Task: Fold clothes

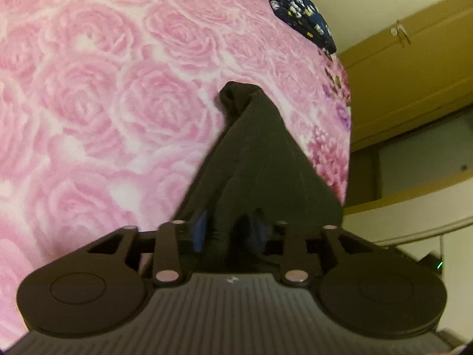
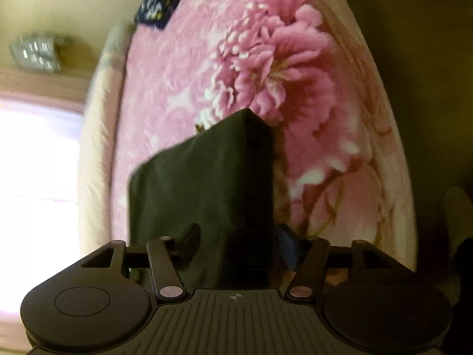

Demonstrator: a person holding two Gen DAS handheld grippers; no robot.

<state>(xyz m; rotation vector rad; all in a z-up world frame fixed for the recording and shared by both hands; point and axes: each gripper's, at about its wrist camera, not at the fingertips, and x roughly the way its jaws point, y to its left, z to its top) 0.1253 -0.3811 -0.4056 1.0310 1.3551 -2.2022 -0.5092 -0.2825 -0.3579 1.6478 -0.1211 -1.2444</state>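
Note:
A black garment (image 1: 251,159) stretches from my left gripper (image 1: 229,233) out over the pink rose blanket (image 1: 103,103). The left gripper's blue-padded fingers (image 1: 201,230) are closed on the cloth's near edge. In the right wrist view the same black garment (image 2: 207,183) hangs as a flat folded panel from my right gripper (image 2: 236,245), lifted above the blanket (image 2: 295,74). The right jaws are shut on the cloth, which hides most of the fingers.
A dark blue patterned garment (image 1: 298,14) lies at the far edge of the bed, also in the right wrist view (image 2: 159,3). A wooden cabinet (image 1: 414,82) stands past the bed's right edge. A bright window (image 2: 35,183) is at the left.

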